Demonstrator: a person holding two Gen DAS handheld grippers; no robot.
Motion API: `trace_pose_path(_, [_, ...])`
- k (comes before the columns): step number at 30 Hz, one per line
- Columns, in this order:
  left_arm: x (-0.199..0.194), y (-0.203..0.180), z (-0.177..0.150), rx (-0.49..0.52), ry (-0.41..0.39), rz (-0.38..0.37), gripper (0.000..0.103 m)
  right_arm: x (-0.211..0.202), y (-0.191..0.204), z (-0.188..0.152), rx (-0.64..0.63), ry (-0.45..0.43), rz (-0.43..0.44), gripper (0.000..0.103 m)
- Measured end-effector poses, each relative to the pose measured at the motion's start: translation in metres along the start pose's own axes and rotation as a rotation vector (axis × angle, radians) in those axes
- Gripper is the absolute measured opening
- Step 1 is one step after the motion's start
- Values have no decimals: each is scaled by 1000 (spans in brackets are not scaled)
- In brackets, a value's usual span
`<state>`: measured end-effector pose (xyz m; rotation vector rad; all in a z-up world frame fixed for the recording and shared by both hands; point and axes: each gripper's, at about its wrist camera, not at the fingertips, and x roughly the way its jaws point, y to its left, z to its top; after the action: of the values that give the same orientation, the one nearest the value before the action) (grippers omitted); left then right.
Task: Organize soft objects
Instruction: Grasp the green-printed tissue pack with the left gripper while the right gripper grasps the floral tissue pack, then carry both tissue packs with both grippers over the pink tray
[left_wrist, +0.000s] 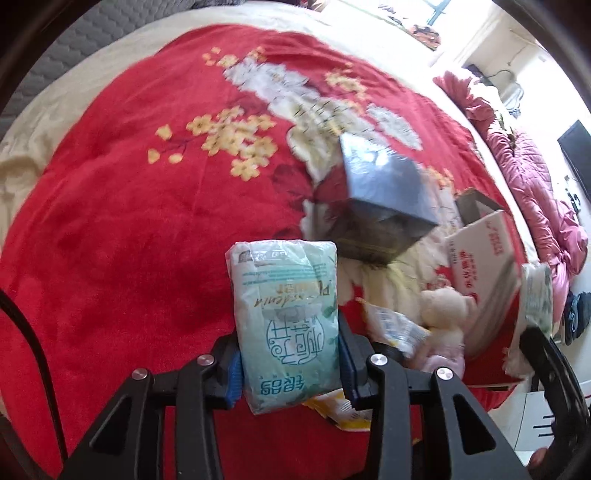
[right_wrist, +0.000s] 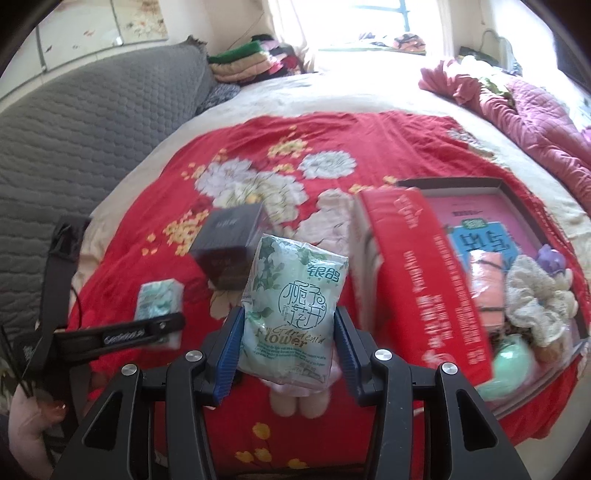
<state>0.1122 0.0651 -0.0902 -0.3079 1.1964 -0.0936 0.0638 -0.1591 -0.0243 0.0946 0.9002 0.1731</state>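
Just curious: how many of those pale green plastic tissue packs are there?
2: one pale green tissue pack clamped in the left gripper, another in the right gripper. More may be hidden.

A pale green tissue pack (left_wrist: 286, 325) with printed flowers stands upright at the lower centre of the left wrist view, its lettering upside down. A second like pack (right_wrist: 291, 314), marked "Gardenia Flower", tilts slightly at the centre of the right wrist view. At right there, a red open box (right_wrist: 424, 280) holds a scrunchie (right_wrist: 535, 299), a mint ball (right_wrist: 511, 360) and pink cloth (right_wrist: 485, 284).
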Motion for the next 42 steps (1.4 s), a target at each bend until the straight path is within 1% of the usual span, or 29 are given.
trace_pose_path(5, [-26,-18,-7,43,-37,-13,41,-16,-11,6,29,-33,-7,49])
trace_pose_path(15, [-60,-63,-17,124,-84,-47,41,-44,-21,12,47,-90,-1,49])
trace_pose_path(17, [-66,-73,-19,140,-85,-66,41,-49,-25,13,53,-97,-9,49])
trace_pose_path(20, [-75,-88,-23,169,-97,-72,41,-60,-32,15,64,-117,-36,49])
trace_pose_path(32, [-101,-149,-30,279,-140,-89,41,-101,-84,18,166,-192,-79,49])
trace_pose_path(39, [-107,-178,-38,332,-146,-97,41,-122,-110,15,194,-226,-120,49])
trace_pose_path(42, [-107,-191,-42,359,-146,-98,41,-128,-120,14,212,-237,-123,49])
